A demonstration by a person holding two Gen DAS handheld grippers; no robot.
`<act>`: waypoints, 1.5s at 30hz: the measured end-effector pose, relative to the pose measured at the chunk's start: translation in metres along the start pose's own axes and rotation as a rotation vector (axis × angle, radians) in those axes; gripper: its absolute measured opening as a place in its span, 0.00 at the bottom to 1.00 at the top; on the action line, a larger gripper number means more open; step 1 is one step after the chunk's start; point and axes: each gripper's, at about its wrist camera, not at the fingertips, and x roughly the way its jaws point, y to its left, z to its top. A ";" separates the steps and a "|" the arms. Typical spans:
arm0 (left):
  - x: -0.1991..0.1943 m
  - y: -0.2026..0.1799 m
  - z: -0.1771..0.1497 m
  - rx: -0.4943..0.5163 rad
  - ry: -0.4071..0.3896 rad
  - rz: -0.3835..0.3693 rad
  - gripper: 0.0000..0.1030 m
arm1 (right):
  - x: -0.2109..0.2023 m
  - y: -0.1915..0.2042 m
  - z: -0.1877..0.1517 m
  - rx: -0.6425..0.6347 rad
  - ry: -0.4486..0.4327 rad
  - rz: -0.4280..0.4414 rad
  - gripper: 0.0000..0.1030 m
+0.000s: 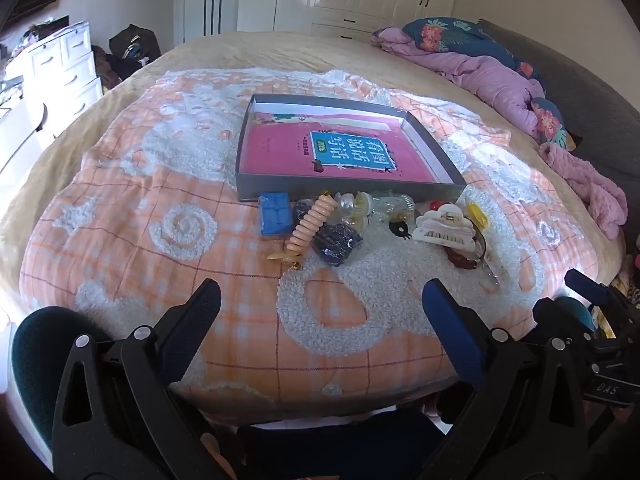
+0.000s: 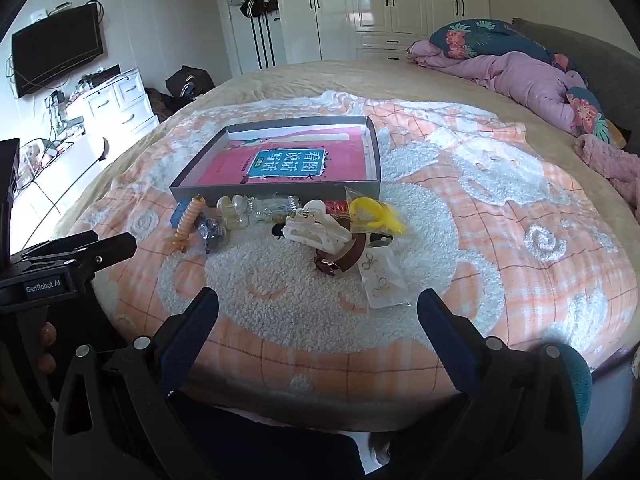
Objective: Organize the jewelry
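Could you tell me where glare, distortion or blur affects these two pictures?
Left wrist view: sunlight blows out the white dresser at the left; fisheye bends the bed's blanket into a dome; the open left gripper is sharp. Right wrist view: window light reflects off the wardrobe doors and washes out the floor at the left; the grey box stays readable; the edges curve strongly.

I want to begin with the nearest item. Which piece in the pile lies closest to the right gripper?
The clear earring packet, lying in front of the pile, just ahead of the right gripper.
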 end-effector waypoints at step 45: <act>0.000 -0.003 0.000 -0.001 0.000 0.000 0.92 | 0.003 0.000 0.002 -0.005 0.013 0.009 0.96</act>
